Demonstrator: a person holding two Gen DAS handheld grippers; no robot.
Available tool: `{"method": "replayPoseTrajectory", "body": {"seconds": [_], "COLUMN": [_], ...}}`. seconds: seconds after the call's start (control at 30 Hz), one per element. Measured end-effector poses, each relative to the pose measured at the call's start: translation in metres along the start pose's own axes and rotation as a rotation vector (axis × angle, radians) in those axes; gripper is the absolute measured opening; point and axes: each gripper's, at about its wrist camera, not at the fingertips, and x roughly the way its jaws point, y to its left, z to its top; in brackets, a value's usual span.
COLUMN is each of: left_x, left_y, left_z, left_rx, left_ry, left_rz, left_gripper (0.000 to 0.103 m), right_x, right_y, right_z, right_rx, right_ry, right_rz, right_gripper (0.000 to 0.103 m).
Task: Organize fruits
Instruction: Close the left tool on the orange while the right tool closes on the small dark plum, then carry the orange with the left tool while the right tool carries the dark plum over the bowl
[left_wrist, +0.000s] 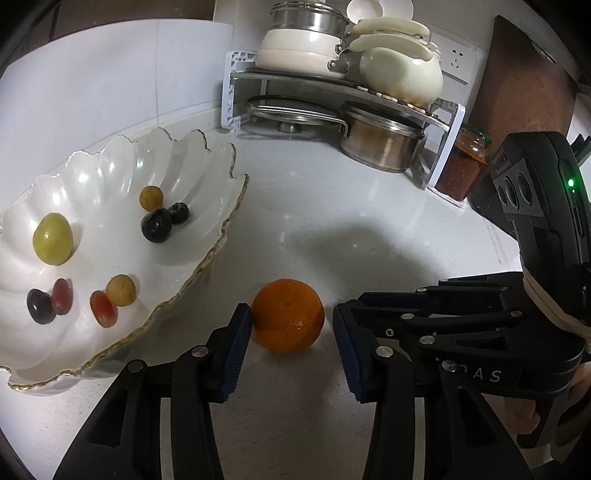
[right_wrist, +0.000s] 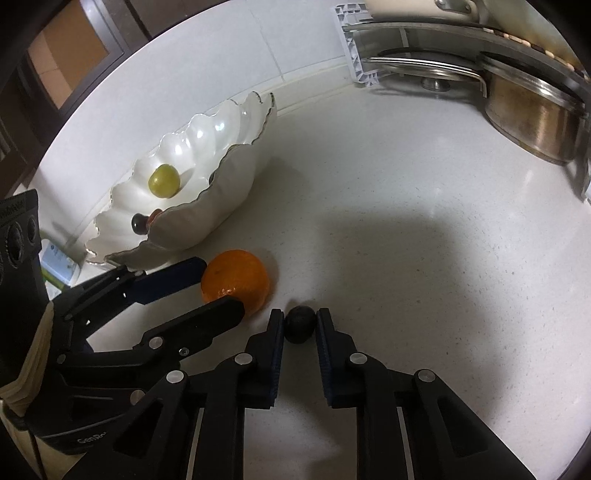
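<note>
Left wrist: my left gripper was spread wide around the orange, which sat on the counter just beside the scalloped bowl; left pad touching the peel, right pad clear. I judged it firm, light and round (likely to roll), so grip across its widest part.

Right wrist: my right gripper had nearly closed on a dark grape just beside the orange. Whether it was actually clamped, I couldn't tell. Soft and slick, so squeeze gently.
</note>
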Motion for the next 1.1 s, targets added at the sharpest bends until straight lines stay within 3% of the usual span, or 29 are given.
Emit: {"method": "replayPoseTrajectory", "body": {"seconds": [0.7,1.1], "left_x": [-0.007,-0.022], "left_y": [-0.010,-0.011], "left_z": [-0.001,-0.010], "left_rx": [0.022,-0.012], "left_ry": [-0.038,-0.072], "left_rz": [0.066,0.098], "left_gripper": [0.032,0.030], "right_x": [-0.017,-0.028], "right_y": [0.006,0.014], "right_z": [-0.005,-0.009], "right_rx": [-0.001,-0.013], "right_ry": [-0.064,-0.088], "right_rz": [-0.108,-0.108], "right_gripper": [0.020,0.020]}}
